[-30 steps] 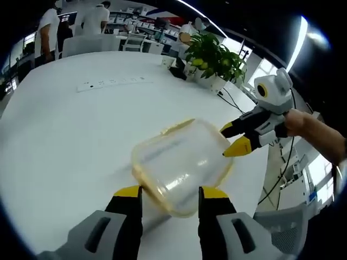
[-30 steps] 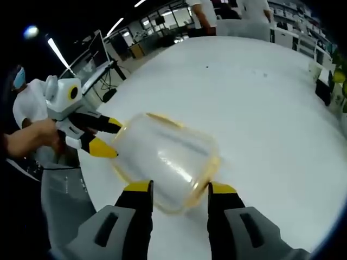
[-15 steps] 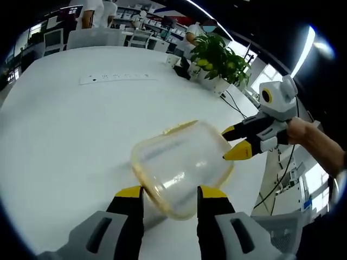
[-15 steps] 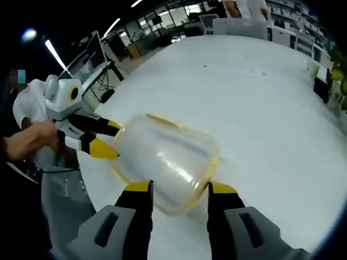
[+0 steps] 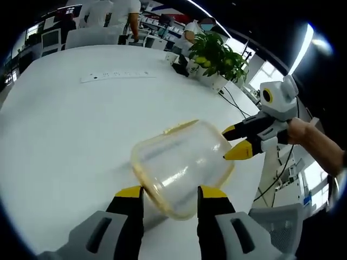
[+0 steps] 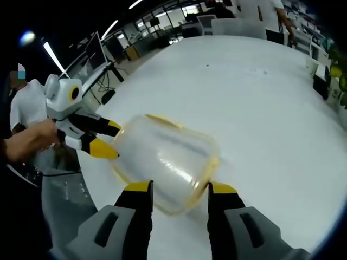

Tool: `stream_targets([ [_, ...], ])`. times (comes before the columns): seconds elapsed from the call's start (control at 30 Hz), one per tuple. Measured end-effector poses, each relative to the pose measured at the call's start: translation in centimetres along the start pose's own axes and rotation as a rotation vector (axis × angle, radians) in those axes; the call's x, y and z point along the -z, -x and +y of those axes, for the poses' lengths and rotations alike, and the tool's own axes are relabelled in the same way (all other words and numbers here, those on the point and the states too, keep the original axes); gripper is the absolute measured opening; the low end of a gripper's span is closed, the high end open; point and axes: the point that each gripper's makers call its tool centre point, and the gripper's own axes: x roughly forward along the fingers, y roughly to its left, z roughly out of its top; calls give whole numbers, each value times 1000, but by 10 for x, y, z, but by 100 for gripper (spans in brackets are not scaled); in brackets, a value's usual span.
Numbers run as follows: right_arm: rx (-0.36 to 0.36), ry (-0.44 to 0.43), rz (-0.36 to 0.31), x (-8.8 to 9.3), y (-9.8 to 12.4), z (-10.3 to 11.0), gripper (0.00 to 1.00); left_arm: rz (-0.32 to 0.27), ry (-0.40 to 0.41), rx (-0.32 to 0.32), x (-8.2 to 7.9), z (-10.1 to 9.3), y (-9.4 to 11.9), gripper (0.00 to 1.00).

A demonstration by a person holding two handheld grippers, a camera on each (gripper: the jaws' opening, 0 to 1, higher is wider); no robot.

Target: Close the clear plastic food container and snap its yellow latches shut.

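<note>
The clear plastic container (image 5: 179, 160) with a yellow rim lies tilted over the white table (image 5: 59, 130), lid on. My left gripper (image 5: 171, 193) has its yellow-tipped jaws on either side of the near end. My right gripper (image 5: 237, 141), held by a hand, pinches the far end. In the right gripper view the container (image 6: 162, 157) sits between my right gripper's (image 6: 174, 188) jaws. There my left gripper (image 6: 105, 138) clamps the opposite end. A yellow latch (image 5: 179, 126) lies along the upper edge; whether it is snapped down I cannot tell.
A white power strip (image 5: 116, 76) lies far back on the table. A potted plant (image 5: 217, 57) stands at the far right edge with cables beside it. A grey chair (image 5: 276, 227) is near the table edge. People stand in the background.
</note>
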Motion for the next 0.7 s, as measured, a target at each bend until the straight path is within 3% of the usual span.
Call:
stream_targets([
  [0.7,-16,-30,-2,10,-15,47,37,23,-10,12,30,19,33,32],
])
